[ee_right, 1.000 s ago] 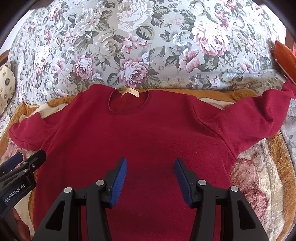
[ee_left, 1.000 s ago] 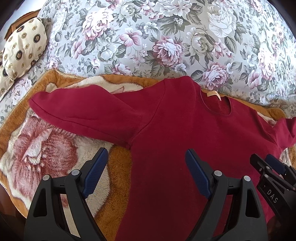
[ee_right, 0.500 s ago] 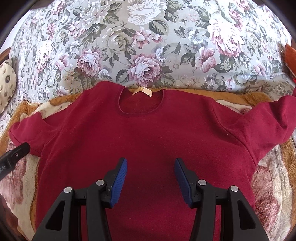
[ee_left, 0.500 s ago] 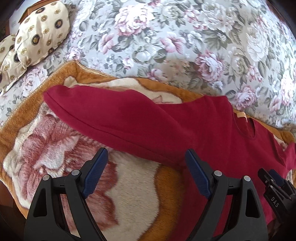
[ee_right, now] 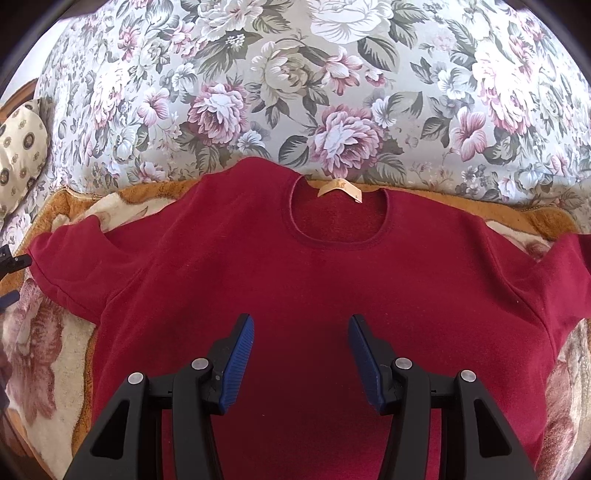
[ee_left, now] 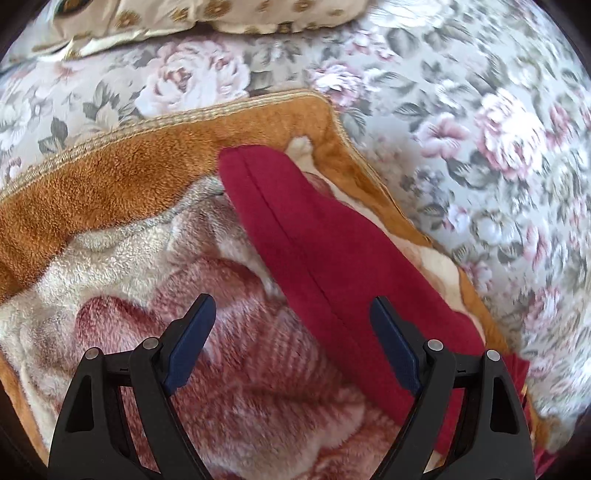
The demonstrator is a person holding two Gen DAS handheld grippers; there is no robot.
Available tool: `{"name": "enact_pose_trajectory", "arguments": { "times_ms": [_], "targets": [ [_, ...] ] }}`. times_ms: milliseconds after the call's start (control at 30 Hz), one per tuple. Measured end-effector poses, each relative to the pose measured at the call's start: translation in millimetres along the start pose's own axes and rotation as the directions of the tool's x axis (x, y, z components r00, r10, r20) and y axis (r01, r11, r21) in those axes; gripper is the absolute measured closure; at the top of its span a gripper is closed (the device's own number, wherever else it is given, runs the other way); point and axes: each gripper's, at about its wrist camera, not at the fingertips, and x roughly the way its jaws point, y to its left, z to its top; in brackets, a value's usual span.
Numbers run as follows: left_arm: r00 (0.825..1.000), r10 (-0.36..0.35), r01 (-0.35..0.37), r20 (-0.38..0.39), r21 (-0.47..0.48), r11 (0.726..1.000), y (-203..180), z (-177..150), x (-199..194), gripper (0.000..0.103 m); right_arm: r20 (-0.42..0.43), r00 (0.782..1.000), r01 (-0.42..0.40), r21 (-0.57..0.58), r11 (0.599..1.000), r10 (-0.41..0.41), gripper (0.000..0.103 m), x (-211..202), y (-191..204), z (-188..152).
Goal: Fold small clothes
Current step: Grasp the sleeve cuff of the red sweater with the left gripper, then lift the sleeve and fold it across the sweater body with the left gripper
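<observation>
A dark red long-sleeved sweater (ee_right: 317, 280) lies flat, front up, on a plush blanket, with its neckline and tan label (ee_right: 340, 188) at the far side. My right gripper (ee_right: 301, 350) is open and empty above the sweater's chest. My left gripper (ee_left: 291, 343) is open and empty over the left sleeve (ee_left: 295, 236), which stretches away to its cuff near the blanket's corner. The left gripper's tip (ee_right: 11, 262) shows at the left edge of the right wrist view, beside that sleeve.
The orange-edged plush blanket (ee_left: 122, 166) with a brown and cream pattern lies on a floral bedspread (ee_right: 295, 92). Cream pillows with gold dots (ee_left: 184, 14) lie at the far left, also in the right wrist view (ee_right: 18, 147).
My left gripper has swung left from the sweater's body to over the left sleeve and come closer to it. My right gripper has shifted slightly toward the sweater's middle. Both stay open.
</observation>
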Motion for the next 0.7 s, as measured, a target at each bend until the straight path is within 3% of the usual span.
{"name": "enact_pose_trajectory", "arguments": {
  "times_ms": [133,267,333,367,400,433,467,600,700],
  "targets": [
    [0.997,-0.064,0.070,0.039,-0.194,0.978,27.6,26.3,16.6,0.017,0.011,1.000,-0.025,-0.019,1.000,0.025,0.052,0.6,10.4,2.2],
    [1.000,-0.018,0.018,0.001,-0.165,0.986,21.6,43.3,43.5,0.018,0.008,0.999,-0.031,-0.031,0.999,0.031,0.052,4.4,15.2,2.9],
    [1.000,0.000,0.001,0.008,-0.118,0.993,14.0,45.8,46.3,0.034,0.003,0.999,-0.032,-0.027,0.999,0.033,0.052,5.1,15.1,2.7],
    [1.000,0.007,-0.007,0.002,-0.097,0.995,11.1,46.3,46.2,0.060,0.003,0.999,-0.035,-0.023,0.999,0.035,0.052,4.6,14.1,2.3],
    [1.000,-0.025,0.025,0.003,-0.090,0.996,9.4,45.8,43.0,0.079,0.002,0.999,-0.036,-0.019,0.999,0.036,0.052,4.2,12.6,1.8],
    [0.998,-0.061,0.061,0.007,-0.095,0.994,9.6,44.2,37.4,0.087,0.001,0.999,-0.037,-0.013,0.999,0.037,0.052,3.6,10.6,1.4],
    [0.996,-0.090,0.091,0.013,-0.101,0.991,6.9,42.1,28.9,0.093,0.001,0.999,-0.040,-0.007,0.999,0.040,0.052,2.5,8.6,1.3],
    [0.972,-0.226,0.228,0.060,-0.029,0.973,-27.5,25.8,-20.4,0.095,0.017,0.999,-0.032,0.010,0.999,0.032,0.052,-5.3,-2.1,3.1],
    [0.930,-0.364,0.360,0.044,0.076,0.930,-80.4,3.6,-61.2,0.095,0.036,0.999,-0.031,0.030,0.999,0.030,0.052,-15.8,-13.6,5.8]
  ]
}}
